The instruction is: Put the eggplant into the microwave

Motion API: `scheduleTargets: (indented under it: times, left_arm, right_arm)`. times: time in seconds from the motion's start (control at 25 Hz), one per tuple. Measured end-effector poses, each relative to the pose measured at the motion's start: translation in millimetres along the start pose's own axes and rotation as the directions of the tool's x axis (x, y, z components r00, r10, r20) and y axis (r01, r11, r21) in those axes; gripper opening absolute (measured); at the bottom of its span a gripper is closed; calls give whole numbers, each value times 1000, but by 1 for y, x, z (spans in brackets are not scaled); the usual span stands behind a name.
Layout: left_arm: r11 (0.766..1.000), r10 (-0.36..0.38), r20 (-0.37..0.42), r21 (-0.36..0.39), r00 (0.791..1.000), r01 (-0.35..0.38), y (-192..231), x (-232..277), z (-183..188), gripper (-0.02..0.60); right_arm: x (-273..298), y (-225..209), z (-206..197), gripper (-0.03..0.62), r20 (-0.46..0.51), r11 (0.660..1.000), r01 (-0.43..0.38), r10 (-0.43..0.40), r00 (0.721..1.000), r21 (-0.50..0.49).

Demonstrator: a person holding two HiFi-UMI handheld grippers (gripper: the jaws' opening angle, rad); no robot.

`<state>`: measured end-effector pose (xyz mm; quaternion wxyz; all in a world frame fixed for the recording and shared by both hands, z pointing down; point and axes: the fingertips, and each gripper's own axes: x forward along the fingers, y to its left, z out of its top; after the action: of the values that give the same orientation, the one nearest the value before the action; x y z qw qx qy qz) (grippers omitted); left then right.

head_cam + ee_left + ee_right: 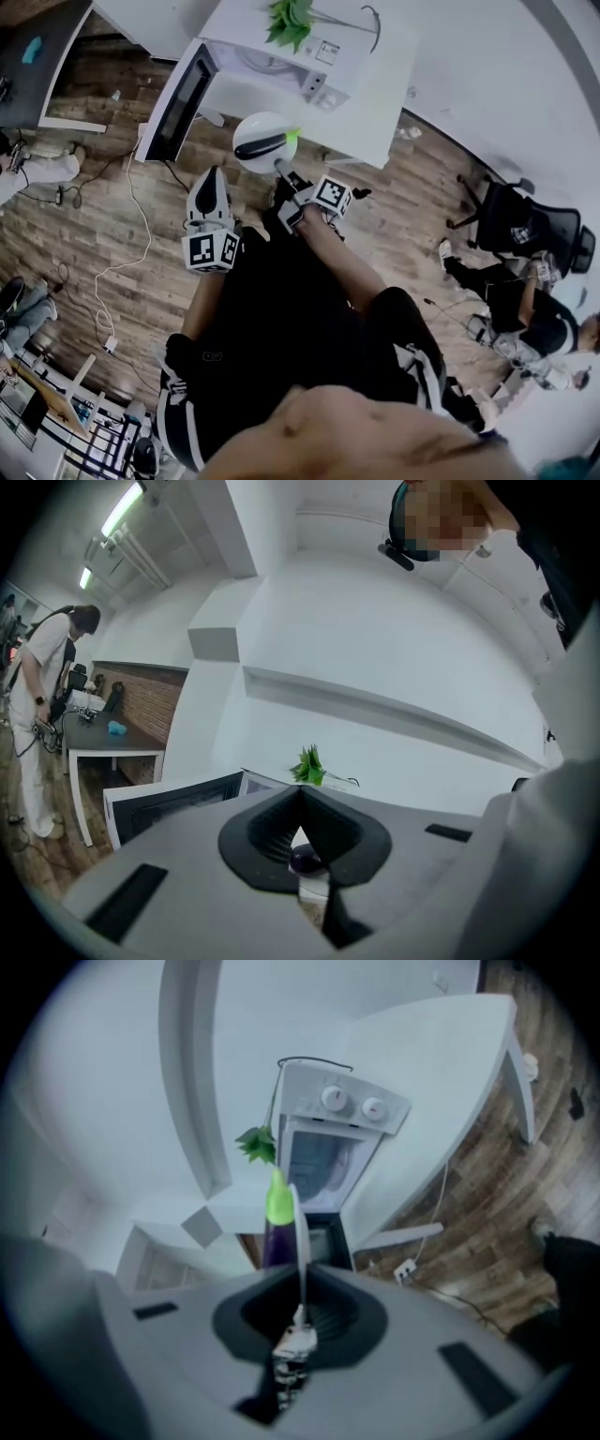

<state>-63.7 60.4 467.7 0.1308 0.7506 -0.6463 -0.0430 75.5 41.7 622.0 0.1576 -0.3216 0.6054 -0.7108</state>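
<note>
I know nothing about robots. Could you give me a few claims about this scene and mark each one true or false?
1. The right gripper grips a plate by its rim. True.
2. The eggplant is inside the microwave. False: it lies on the plate, outside.
3. The microwave's door is shut. False: it stands open.
4. The left gripper holds nothing. True.
</note>
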Motion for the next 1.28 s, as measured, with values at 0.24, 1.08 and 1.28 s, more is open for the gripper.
scheduleTargets:
  times: [0.24,1.08,1.28]
  left_arm:
    - [1000,24,15,17,1000,-25,1,27,9,32]
    - [990,-134,4,54,991,134,41,124,40,32]
    - [987,-157,-13,39,987,157,49,135,37,32]
  right_arm:
    - [26,2,23,40,-12,1000,-2,2,1000,2]
    - [111,-5,67,40,133,1000,6,-9,991,29]
    - [129,-15,73,40,164,999,20,-26,986,39]
